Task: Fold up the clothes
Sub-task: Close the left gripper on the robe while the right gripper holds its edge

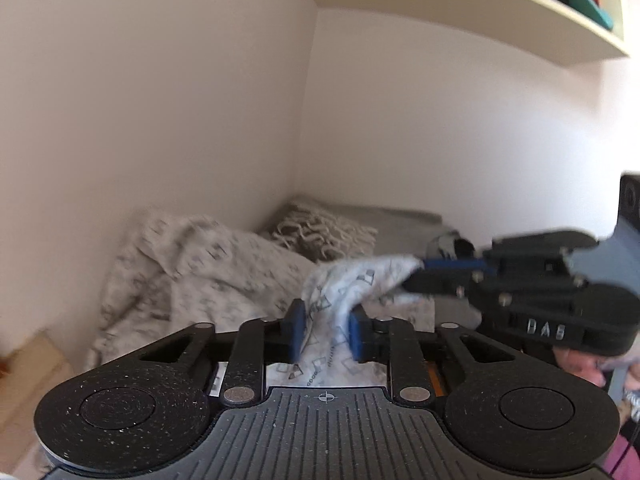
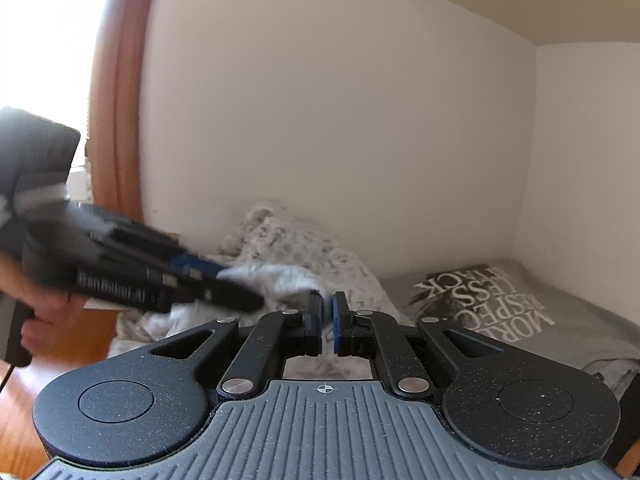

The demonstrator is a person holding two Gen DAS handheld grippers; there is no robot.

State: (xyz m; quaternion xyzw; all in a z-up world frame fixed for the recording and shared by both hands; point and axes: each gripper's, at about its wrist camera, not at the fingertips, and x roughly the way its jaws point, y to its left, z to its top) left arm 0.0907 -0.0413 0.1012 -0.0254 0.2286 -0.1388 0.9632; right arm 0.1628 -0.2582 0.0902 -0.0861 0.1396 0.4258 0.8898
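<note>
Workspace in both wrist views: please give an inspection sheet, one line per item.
Surface: bed with grey cover, in a wall corner.
Job's things: white patterned cloth held up by both grippers; grey printed T-shirt lying flat.
Clutter: crumpled patterned fabric heap against the wall.
Grippers: left gripper has cloth between its jaws; right gripper pinches a cloth corner.
Cables: thin dark cable, lower right edge.
Surroundings: white walls; shelf with books; wooden frame.

White walls (image 1: 160, 100) meeting in a corner; cream shelf (image 1: 460, 4) overhead; orange-brown curtain (image 2: 120, 120) beside bright window (image 2: 48, 32); wooden floor (image 2: 80, 336).
</note>
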